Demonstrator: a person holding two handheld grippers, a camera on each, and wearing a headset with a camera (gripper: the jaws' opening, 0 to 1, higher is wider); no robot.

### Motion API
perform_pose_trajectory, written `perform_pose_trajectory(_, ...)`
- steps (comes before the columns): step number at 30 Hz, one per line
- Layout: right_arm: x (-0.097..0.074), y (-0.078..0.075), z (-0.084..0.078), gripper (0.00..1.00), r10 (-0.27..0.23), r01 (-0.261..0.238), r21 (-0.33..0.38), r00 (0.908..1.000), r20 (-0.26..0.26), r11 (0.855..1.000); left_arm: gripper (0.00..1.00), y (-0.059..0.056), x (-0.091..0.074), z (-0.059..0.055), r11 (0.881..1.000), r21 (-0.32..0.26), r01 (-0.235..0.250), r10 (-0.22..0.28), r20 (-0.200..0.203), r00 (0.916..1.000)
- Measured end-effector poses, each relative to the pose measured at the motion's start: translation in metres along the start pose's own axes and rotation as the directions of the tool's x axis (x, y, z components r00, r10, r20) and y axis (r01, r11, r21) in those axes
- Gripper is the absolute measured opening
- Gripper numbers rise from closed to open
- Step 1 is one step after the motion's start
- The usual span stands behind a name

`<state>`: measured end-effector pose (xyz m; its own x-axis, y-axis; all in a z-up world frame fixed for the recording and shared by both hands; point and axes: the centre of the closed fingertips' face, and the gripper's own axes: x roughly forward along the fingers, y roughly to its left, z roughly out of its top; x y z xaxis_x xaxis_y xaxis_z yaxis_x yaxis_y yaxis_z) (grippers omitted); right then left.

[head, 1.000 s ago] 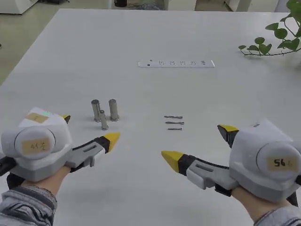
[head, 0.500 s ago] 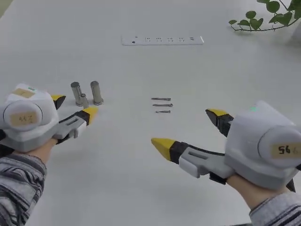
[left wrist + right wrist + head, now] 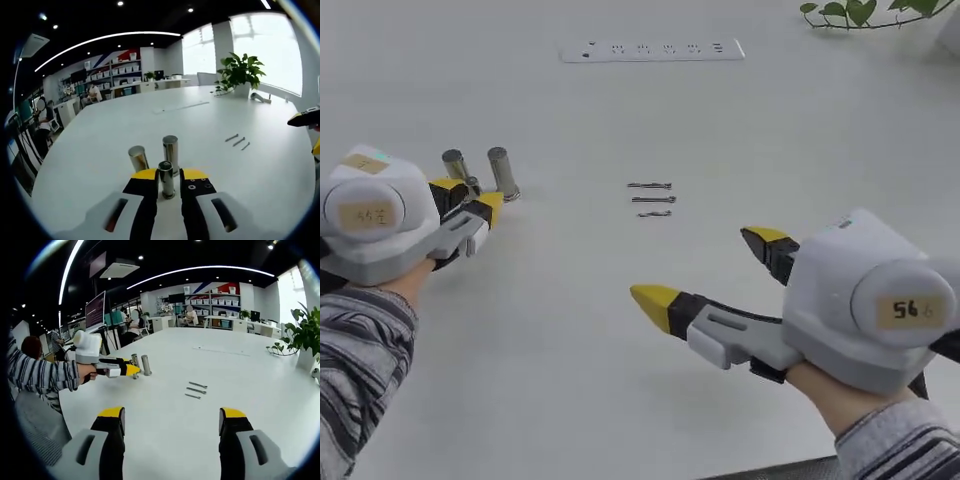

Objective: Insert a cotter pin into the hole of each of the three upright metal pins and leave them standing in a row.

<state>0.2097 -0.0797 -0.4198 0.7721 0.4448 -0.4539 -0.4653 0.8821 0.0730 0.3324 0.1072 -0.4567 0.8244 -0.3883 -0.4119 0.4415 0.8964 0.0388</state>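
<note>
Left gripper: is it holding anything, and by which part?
The left gripper has its jaws on either side of the short metal pin, at its lower shaft; whether they actually clamp it cannot be told.

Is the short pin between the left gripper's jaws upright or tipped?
Upright: the short pin stands on its base between the left gripper's jaws, its top face level.

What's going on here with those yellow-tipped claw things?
A person holds a two-jaw gripper in each hand over a white table. The left gripper has its jaws on either side of the shortest metal pin, which stands upright close to the two taller metal pins; whether it is already pinching the pin is unclear. The right gripper hangs open, holding nothing. The three cotter pins lie loose mid-table, so none has been inserted yet.
</note>
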Motion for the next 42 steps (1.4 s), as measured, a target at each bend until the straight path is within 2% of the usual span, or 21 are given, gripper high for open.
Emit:
perform_pose_trajectory(8,0.001,0.0,0.0,0.74,0.0,0.0,0.003,1.0,0.002,1.0,0.06,0.004,0.004,-0.006,0.999,-0.034,-0.014,0.014,-0.01,0.9999)
perform_pose_trajectory(17,0.001,0.0,0.002,0.75,-0.006,0.006,-0.006,0.9999,0.009,1.0,0.05,0.002,0.003,-0.005,0.998,-0.054,-0.022,0.022,-0.009,0.9997)
perform_pose_trajectory(23,0.001,0.002,0.004,0.75,-0.001,0.001,-0.004,0.9999,0.016,1.0,0.05,-0.011,-0.002,0.0,0.999,-0.046,0.005,-0.004,0.005,1.0)
perform_pose_trajectory(35,0.001,0.005,0.004,0.74,0.012,-0.011,-0.005,0.9998,0.014,1.0,0.05,-0.058,-0.004,-0.001,0.996,-0.06,0.062,-0.061,0.002,0.9981)
perform_pose_trajectory(42,0.0,0.006,0.006,0.73,0.013,-0.013,-0.002,0.9997,0.021,1.0,0.05,-0.074,-0.004,-0.002,0.995,-0.066,0.078,-0.078,0.004,0.9969)
